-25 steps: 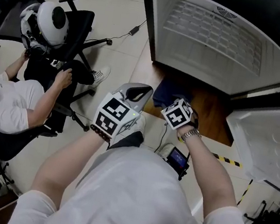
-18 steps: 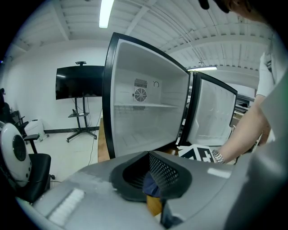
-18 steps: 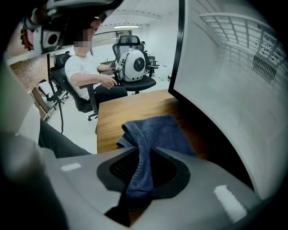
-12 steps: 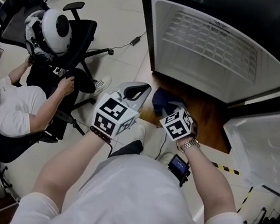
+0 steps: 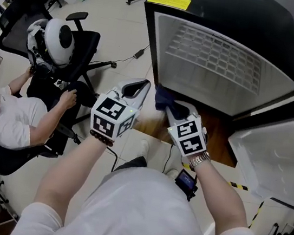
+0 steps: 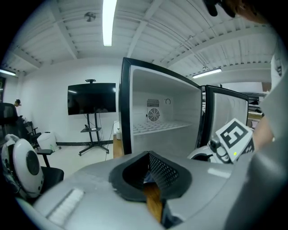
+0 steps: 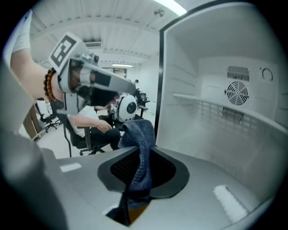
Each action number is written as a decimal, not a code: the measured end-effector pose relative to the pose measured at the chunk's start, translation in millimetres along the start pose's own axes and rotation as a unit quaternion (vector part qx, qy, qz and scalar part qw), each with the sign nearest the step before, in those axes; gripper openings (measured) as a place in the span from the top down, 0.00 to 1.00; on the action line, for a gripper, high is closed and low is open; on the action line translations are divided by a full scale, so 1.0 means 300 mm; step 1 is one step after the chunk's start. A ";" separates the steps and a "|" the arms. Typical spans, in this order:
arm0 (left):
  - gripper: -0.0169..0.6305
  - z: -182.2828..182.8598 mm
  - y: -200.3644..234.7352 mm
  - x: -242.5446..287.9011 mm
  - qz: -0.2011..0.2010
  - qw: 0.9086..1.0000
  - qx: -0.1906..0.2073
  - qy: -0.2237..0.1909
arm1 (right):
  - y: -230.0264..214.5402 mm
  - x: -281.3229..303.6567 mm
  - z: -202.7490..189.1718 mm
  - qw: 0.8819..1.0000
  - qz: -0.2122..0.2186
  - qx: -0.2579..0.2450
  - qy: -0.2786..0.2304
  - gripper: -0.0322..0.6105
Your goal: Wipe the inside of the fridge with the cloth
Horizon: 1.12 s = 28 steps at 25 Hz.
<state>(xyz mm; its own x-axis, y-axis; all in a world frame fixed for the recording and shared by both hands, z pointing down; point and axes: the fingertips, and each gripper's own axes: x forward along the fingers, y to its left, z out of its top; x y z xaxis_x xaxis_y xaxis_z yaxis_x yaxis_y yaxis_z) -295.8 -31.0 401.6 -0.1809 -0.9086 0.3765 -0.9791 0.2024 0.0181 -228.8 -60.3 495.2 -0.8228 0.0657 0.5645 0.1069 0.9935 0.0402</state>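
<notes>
The fridge (image 5: 222, 54) stands open, black outside and white inside, with a wire shelf (image 5: 217, 48) across it. My right gripper (image 5: 173, 108) is shut on a dark blue cloth (image 5: 164, 96) and holds it at the fridge's lower front edge. Its jaws have just been closing, with the cloth between them. In the right gripper view the cloth (image 7: 139, 148) hangs folded between the jaws of the right gripper (image 7: 139, 177), with the white fridge interior (image 7: 216, 121) to its right. My left gripper (image 5: 135, 89) is beside it on the left, shut and empty. The left gripper (image 6: 150, 173) faces the open fridge (image 6: 157, 121).
The fridge door (image 5: 273, 155) swings out to the right. A wooden board (image 5: 219, 130) lies under the fridge front. A seated person (image 5: 10, 116) and an office chair carrying a white helmet-like object (image 5: 58, 32) are at the left. A TV stand (image 6: 92, 101) is further off.
Both grippers have risen towards the fridge opening. The right one closed on the blue cloth and lifted it off the wooden board.
</notes>
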 end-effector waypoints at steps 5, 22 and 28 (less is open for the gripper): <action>0.96 0.058 0.030 -0.004 0.014 1.000 0.003 -0.021 | -0.050 -0.109 0.226 0.996 -0.028 0.003 -0.088 0.84; 0.79 0.239 0.112 0.049 0.037 0.997 0.021 -0.061 | -0.231 -0.264 0.679 0.958 -0.093 0.045 -0.269 0.84; 0.75 0.244 0.137 0.079 0.039 0.997 0.023 -0.055 | -0.240 -0.221 0.703 0.955 -0.090 0.062 -0.276 0.84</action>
<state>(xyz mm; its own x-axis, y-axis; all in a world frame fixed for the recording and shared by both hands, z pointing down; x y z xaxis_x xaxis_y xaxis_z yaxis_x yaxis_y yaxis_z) -347.0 -70.9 343.4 -0.2639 -0.9254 0.2718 -0.9642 0.2601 -0.0507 -299.8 -116.4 280.9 -0.9941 -0.1022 0.0366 -0.1030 0.9945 -0.0213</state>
